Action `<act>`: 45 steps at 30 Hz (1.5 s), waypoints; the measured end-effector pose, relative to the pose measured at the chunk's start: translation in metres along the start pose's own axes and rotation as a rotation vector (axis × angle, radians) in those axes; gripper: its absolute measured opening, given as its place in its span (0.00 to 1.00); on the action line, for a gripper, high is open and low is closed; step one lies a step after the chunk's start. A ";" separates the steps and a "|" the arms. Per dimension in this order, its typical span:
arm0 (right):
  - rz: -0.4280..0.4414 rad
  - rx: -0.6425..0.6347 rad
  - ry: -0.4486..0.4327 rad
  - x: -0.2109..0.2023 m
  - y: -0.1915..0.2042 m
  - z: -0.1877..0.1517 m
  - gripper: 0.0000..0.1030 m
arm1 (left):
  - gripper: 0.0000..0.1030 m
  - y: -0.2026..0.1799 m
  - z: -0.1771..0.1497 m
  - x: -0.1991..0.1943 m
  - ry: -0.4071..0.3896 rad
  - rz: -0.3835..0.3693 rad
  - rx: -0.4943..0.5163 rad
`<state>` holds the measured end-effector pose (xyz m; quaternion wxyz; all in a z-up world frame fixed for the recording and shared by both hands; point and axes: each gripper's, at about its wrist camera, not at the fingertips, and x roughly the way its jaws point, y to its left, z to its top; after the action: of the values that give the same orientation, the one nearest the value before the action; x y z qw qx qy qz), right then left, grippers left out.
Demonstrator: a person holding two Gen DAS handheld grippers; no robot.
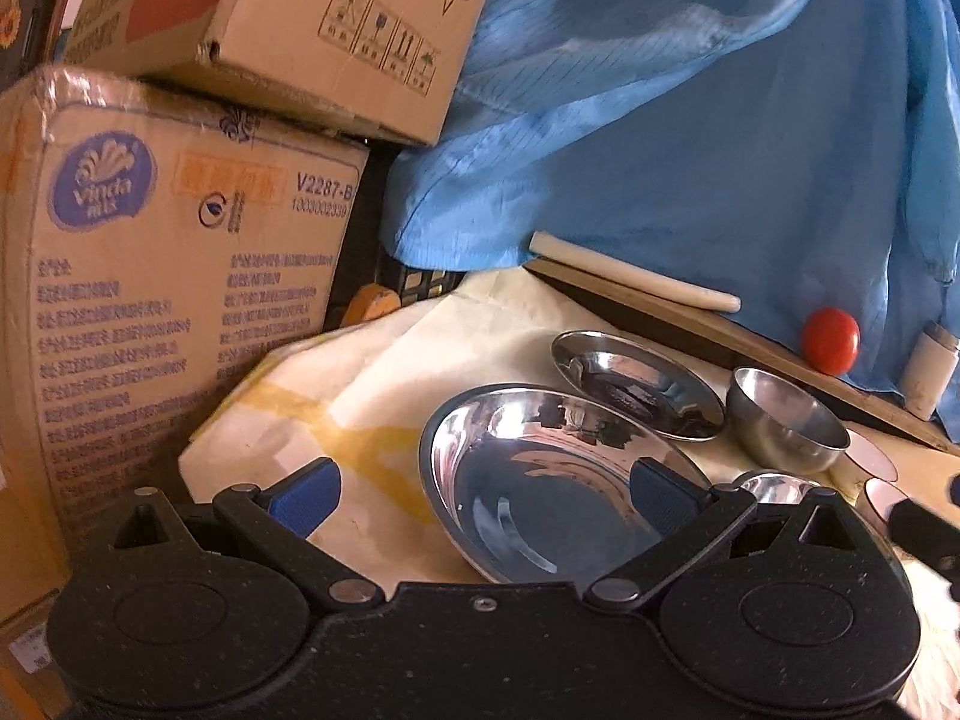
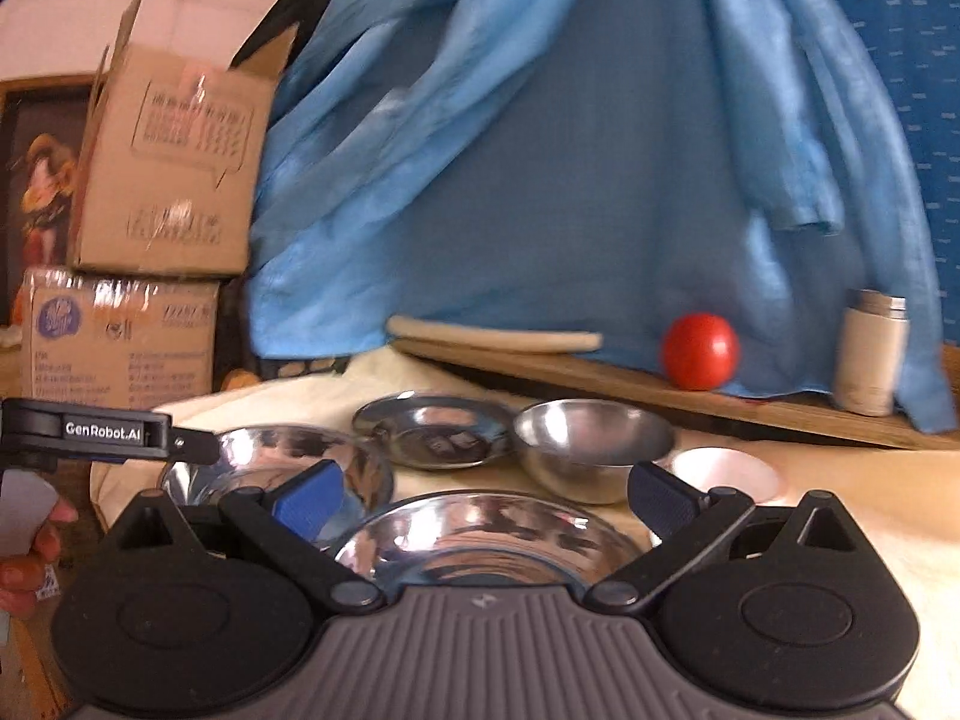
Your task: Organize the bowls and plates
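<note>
Evidently the sorting has barely begun: every dish lies singly on the cream cloth-covered table (image 2: 840,510), and nothing is stacked or nested. Left wrist view: the left gripper (image 1: 483,489) hangs with its blue-padded fingers (image 1: 306,495) spread wide and empty; the large shallow polished steel dish (image 1: 540,480) lies just ahead, its near rim between the fingers, though contact cannot be judged. Behind it sit a flat round steel plate (image 1: 636,384) and, to the right, a small deep steel bowl (image 1: 786,420), close together but apparently apart. Right wrist view: the right gripper (image 2: 486,495) is likewise wide apart and holds nothing; a second wide steel bowl (image 2: 486,540) lies directly beneath and between its fingers. Beyond stand the flat plate, the small deep bowl and a pale pink bowl (image 2: 726,471), partly hidden by the right finger. Background: a red round ball-like object (image 2: 699,351) and a cream cylindrical container (image 2: 870,354) rest on a wooden board (image 2: 600,384) before draped blue fabric (image 2: 570,180); cardboard boxes (image 1: 168,276) stand at left. Remaining, by judgement: gathering plates with plates and bowls with bowls, which is nearly the whole task.
</note>
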<state>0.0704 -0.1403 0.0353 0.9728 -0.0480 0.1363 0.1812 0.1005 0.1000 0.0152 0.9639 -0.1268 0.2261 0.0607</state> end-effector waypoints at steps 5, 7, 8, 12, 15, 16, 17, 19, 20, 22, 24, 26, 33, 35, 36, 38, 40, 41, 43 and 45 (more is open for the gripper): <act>0.045 -0.016 0.067 0.029 0.005 0.010 1.00 | 0.99 0.005 -0.003 0.005 0.006 -0.060 -0.034; 0.065 -0.021 0.094 0.041 0.004 0.014 1.00 | 0.98 0.007 -0.003 0.007 0.008 -0.076 -0.049; 0.072 -0.023 0.111 0.047 0.004 0.015 1.00 | 0.98 0.008 -0.003 0.007 0.009 -0.080 -0.052; 0.122 -0.039 0.170 0.070 0.005 0.023 1.00 | 0.96 0.011 -0.005 0.010 0.014 -0.095 -0.071; 0.170 -0.050 0.203 0.086 0.006 0.028 0.99 | 0.89 0.013 -0.007 0.013 0.023 -0.106 -0.084; 0.182 -0.051 0.217 0.092 0.007 0.029 0.99 | 0.88 0.013 -0.007 0.014 0.028 -0.112 -0.085; 0.191 -0.050 0.232 0.097 0.007 0.030 0.98 | 0.84 0.012 -0.008 0.015 0.033 -0.118 -0.082; 0.209 -0.042 0.258 0.109 0.006 0.032 0.92 | 0.77 0.012 -0.010 0.017 0.045 -0.120 -0.087; 0.212 -0.032 0.266 0.113 0.005 0.032 0.88 | 0.73 0.012 -0.010 0.019 0.051 -0.126 -0.094; 0.223 -0.021 0.287 0.122 0.005 0.033 0.83 | 0.67 0.014 -0.011 0.021 0.059 -0.129 -0.108; 0.232 -0.026 0.298 0.130 0.008 0.033 0.79 | 0.60 0.016 -0.012 0.021 0.052 -0.119 -0.120; 0.237 -0.035 0.313 0.136 0.011 0.032 0.72 | 0.54 0.016 -0.012 0.020 0.044 -0.103 -0.126; 0.240 -0.061 0.374 0.155 0.023 0.028 0.54 | 0.37 0.020 -0.013 0.022 0.038 -0.062 -0.151; 0.241 -0.061 0.390 0.158 0.025 0.027 0.44 | 0.32 0.021 -0.013 0.023 0.035 -0.058 -0.157; 0.241 -0.058 0.399 0.160 0.026 0.026 0.42 | 0.28 0.022 -0.013 0.023 0.032 -0.055 -0.162; 0.232 -0.050 0.412 0.162 0.027 0.026 0.37 | 0.24 0.025 -0.015 0.022 0.021 -0.057 -0.178; 0.227 -0.050 0.415 0.162 0.027 0.025 0.28 | 0.17 0.028 -0.016 0.021 0.010 -0.057 -0.197; 0.224 -0.049 0.417 0.162 0.028 0.025 0.25 | 0.15 0.029 -0.017 0.021 0.007 -0.056 -0.204; 0.219 -0.045 0.422 0.163 0.029 0.024 0.16 | 0.15 0.032 -0.018 0.021 0.004 -0.063 -0.220; 0.212 -0.030 0.424 0.163 0.029 0.025 0.16 | 0.15 0.031 -0.018 0.021 -0.001 -0.061 -0.217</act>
<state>0.2125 -0.0546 0.0114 0.8970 -0.0851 0.3392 0.2703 0.1062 0.1258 -0.0168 0.9460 -0.2372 0.2137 0.0554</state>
